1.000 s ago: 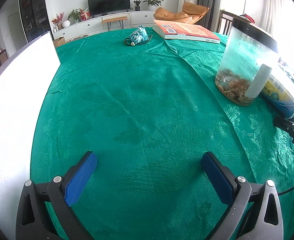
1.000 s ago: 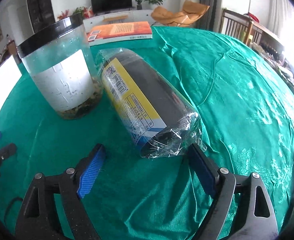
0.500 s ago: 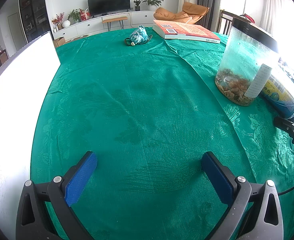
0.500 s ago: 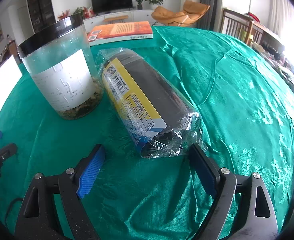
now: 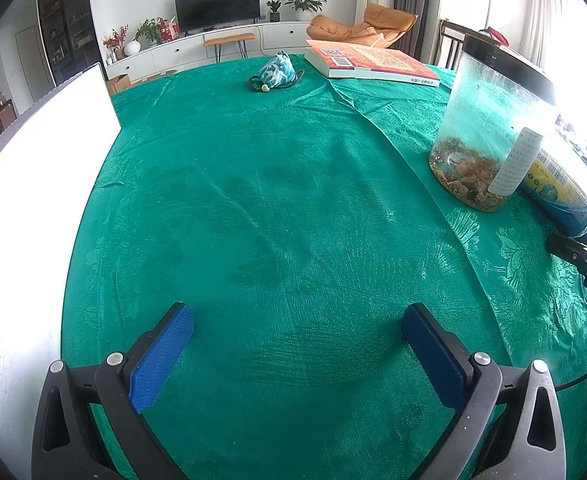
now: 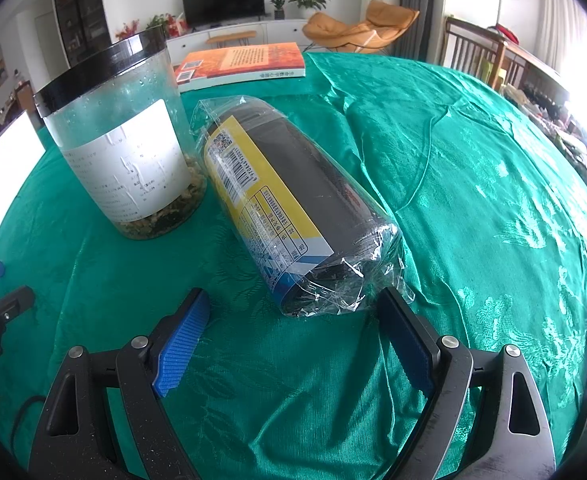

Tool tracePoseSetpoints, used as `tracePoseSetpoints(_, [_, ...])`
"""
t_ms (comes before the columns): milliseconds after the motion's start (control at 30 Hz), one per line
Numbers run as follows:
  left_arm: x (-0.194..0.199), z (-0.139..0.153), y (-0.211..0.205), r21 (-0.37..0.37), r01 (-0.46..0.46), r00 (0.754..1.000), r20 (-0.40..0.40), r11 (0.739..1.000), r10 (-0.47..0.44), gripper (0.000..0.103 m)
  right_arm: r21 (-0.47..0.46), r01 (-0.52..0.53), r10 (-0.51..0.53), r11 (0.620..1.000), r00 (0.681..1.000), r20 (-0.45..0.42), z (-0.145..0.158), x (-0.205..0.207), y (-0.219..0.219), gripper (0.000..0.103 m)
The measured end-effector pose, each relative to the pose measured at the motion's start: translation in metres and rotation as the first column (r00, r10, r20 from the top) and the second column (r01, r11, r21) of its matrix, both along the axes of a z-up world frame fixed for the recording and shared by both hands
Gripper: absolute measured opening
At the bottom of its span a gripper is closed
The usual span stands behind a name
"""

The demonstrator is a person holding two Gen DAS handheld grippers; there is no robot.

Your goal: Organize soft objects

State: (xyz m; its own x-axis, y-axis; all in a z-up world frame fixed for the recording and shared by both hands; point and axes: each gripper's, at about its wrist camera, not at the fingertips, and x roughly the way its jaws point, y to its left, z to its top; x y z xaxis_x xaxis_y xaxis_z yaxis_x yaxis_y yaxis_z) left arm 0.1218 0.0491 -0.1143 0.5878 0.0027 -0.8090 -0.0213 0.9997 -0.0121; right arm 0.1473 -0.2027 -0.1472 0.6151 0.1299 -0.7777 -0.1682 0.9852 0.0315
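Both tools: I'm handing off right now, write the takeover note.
Left tool: open, empty, over bare green tablecloth.
Right tool: open, empty, its tips just short of the wrapped roll.
The roll lies on its side beside the clear jar; small teal pouch sits at the far edge near the book.
Done: nothing gripped. Left: likely grasp the roll, then the pouch.

Counter count: one clear jar (image 6: 127, 152) with a black lid, frame left; one plastic-wrapped dark roll (image 6: 293, 220), frame centre; one orange-covered book (image 6: 241, 63), upper centre. One small teal drawstring pouch (image 5: 276, 75), upper centre of the left wrist view. Two tools: left tool (image 5: 297, 350) and right tool (image 6: 293, 334), each with two blue pads.
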Motion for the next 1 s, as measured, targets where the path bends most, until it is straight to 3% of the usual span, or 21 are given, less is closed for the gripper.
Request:
tracePoseSetpoints(133, [0.000,0.000,0.000,0.001,-0.002,1.000,-0.003,1.000,0.002,0.103,0.001,0.000,0.000,1.000,1.000,0.000,0.000,0.000,0.000,0.089])
tracePoseSetpoints(233, [0.015,0.005,0.002,0.008,-0.039,0.998,-0.049,0.999,0.039,0.103,0.001,0.000,0.000,1.000,1.000,0.000,0.000,0.000,0.000,0.089])
tracePoseSetpoints(333, [0.042,0.019,0.007,-0.017,-0.056,0.998,-0.018,0.998,0.056,0.103,0.000,0.000,0.000,1.000,1.000,0.000,0.000,0.000,0.000,0.089])
tracePoseSetpoints(500, [0.123,0.041,0.021,-0.033,0.004,1.000,0.030,0.999,-0.003,0.103,-0.001,0.000,0.000,1.000,1.000,-0.001,0.000,0.000,0.000,0.089])
tracePoseSetpoints(600, [0.176,0.044,0.036,-0.031,-0.032,0.999,0.005,0.999,0.032,0.102,-0.001,0.000,0.000,1.000,1.000,0.000,0.000,0.000,0.000,0.089])
tracePoseSetpoints(733, [0.227,0.041,0.051,-0.069,-0.100,0.995,0.007,0.993,0.101,0.099,-0.001,0.000,0.000,1.000,1.000,-0.001,0.000,0.000,0.000,0.089])
tracePoseSetpoints(933, [0.280,0.018,0.047,-0.031,-0.130,0.992,-0.003,0.991,0.130,0.099,-0.001,0.000,0.000,1.000,1.000,0.000,0.000,0.000,0.000,0.089])
tracePoseSetpoints(967, [0.287,0.014,0.047,-0.048,-0.143,0.990,-0.002,0.989,0.143,0.092,-0.001,0.000,0.000,1.000,1.000,0.000,0.000,0.000,0.000,0.089])
tracePoseSetpoints(1000, [0.291,0.012,0.049,-0.075,-0.145,0.989,0.001,0.987,0.146,0.072,-0.001,0.000,0.000,1.000,1.000,0.000,0.000,0.000,0.000,0.089])
